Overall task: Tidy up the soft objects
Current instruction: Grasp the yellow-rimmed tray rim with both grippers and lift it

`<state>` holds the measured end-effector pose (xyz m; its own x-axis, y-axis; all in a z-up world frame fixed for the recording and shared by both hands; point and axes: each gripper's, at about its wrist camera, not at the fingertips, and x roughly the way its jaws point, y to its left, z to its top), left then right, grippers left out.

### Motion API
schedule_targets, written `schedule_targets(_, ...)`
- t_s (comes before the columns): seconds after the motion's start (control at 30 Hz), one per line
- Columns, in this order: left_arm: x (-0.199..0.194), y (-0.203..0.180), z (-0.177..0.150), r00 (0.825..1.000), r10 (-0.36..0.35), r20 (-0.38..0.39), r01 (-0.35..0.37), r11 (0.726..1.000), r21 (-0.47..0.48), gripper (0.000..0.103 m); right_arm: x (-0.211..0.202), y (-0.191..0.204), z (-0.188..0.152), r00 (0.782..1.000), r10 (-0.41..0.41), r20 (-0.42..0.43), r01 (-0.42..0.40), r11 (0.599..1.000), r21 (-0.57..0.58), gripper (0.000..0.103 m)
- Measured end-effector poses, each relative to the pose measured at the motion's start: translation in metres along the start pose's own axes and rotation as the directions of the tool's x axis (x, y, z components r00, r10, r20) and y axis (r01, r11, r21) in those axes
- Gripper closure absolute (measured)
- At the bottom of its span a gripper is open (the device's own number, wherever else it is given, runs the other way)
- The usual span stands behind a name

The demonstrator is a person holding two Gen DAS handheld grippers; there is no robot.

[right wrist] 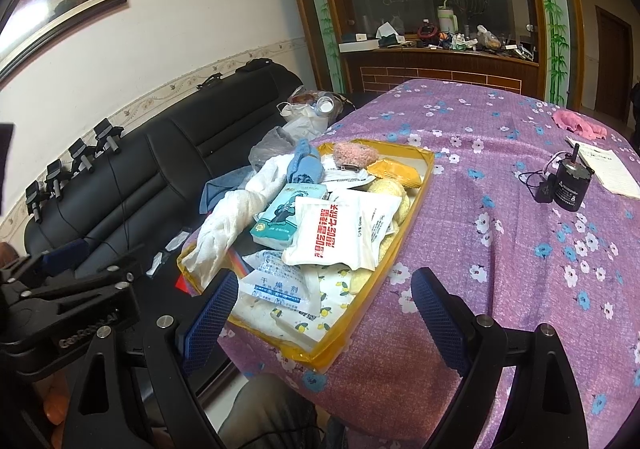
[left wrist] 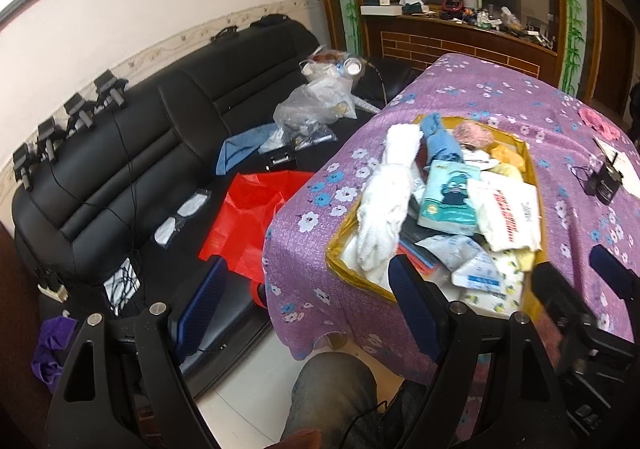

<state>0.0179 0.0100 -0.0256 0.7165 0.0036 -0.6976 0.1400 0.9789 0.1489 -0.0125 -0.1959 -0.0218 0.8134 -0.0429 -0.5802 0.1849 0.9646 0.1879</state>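
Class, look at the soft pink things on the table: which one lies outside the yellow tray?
The flat pink cloth near the table's far right edge, lying on the purple floral tablecloth. The fluffy pink item sits inside the yellow tray, at its far end.

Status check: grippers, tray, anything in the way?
Left gripper open, empty. Right gripper open, empty, short of yellow tray. Tray heaped; white towel hangs over its edge. Nothing blocking.
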Motion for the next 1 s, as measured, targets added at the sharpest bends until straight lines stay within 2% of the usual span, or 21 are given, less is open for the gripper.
schedule_targets(0.07, 0.021, 0.009, 0.003, 1.000, -0.016, 0.002, 0.016, 0.999, -0.038, 0.020, 0.003, 0.003, 0.003, 1.000, 0.008, 0.019, -0.008, 1.000, -0.007, 0.013)
schedule_targets(0.17, 0.070, 0.038, 0.018, 0.999, -0.038, 0.002, 0.038, 0.979, -0.199, 0.020, 0.018, 0.023, 0.018, 0.995, -0.002, 0.101, 0.009, 0.997, -0.072, 0.010)
schedule_targets(0.23, 0.109, 0.060, 0.031, 1.000, -0.005, 0.002, 0.005, 0.953, -0.304, 0.020, 0.032, 0.037, 0.026, 0.989, -0.002, 0.147, 0.017, 0.995, -0.102, 0.010)
schedule_targets(0.33, 0.147, 0.077, 0.044, 0.998, 0.059, 0.007, -0.051, 0.922, -0.384, 0.020, 0.053, 0.055, 0.032, 0.976, -0.022, 0.215, 0.051, 0.990, -0.134, 0.010)
schedule_targets(0.4, 0.166, 0.083, 0.046, 1.000, 0.006, 0.026, 0.006, 0.902, -0.431, 0.020, 0.070, 0.066, 0.034, 0.969, -0.028, 0.247, 0.068, 0.986, -0.152, 0.011)
schedule_targets(0.47, 0.187, 0.084, 0.044, 0.989, -0.141, -0.044, 0.103, 0.874, -0.474, 0.020, 0.077, 0.074, 0.034, 0.963, -0.043, 0.267, 0.092, 0.981, -0.172, 0.011)
schedule_targets(0.53, 0.188, 0.084, 0.043, 0.985, -0.163, -0.056, 0.116, 0.870, -0.480, 0.020, 0.084, 0.079, 0.030, 0.959, -0.066, 0.275, 0.128, 0.968, -0.214, 0.011)
schedule_targets(0.6, 0.179, 0.084, 0.043, 0.992, -0.126, -0.020, 0.101, 0.870, -0.483, 0.020, 0.088, 0.078, 0.029, 0.960, -0.081, 0.270, 0.143, 0.965, -0.219, 0.011)
schedule_targets(0.67, 0.174, 0.086, 0.044, 0.994, -0.103, -0.037, 0.071, 0.863, -0.500, 0.020, 0.096, 0.082, 0.030, 0.961, -0.103, 0.258, 0.172, 0.950, -0.262, 0.010)
schedule_targets(0.77, 0.166, 0.088, 0.035, 0.989, -0.144, -0.045, 0.093, 0.815, -0.572, 0.020, 0.109, 0.103, 0.027, 0.971, -0.106, 0.213, 0.179, 0.914, -0.364, 0.014)
schedule_targets(0.8, 0.163, 0.088, 0.029, 0.983, -0.177, -0.041, 0.118, 0.795, -0.596, 0.020, 0.106, 0.104, 0.024, 0.979, -0.057, 0.194, 0.130, 0.913, -0.386, 0.021)
schedule_targets(0.83, 0.159, 0.087, 0.024, 0.978, -0.206, -0.032, 0.143, 0.776, -0.615, 0.020, 0.099, 0.104, 0.018, 0.979, -0.039, 0.199, 0.118, 0.908, -0.402, 0.020)
schedule_targets(0.87, 0.154, 0.083, 0.019, 0.974, -0.225, -0.022, 0.162, 0.764, -0.625, 0.020, 0.092, 0.102, 0.015, 0.975, -0.055, 0.216, 0.144, 0.897, -0.418, 0.020)
schedule_targets(0.93, 0.143, 0.076, 0.011, 0.972, -0.236, 0.008, 0.185, 0.742, -0.644, 0.020, 0.077, 0.090, 0.005, 0.970, -0.063, 0.233, 0.162, 0.887, -0.432, 0.019)
schedule_targets(1.0, 0.133, 0.068, 0.007, 0.966, -0.259, 0.016, 0.202, 0.711, -0.673, 0.020, 0.059, 0.071, 0.001, 0.967, -0.060, 0.247, 0.160, 0.899, -0.408, 0.019)
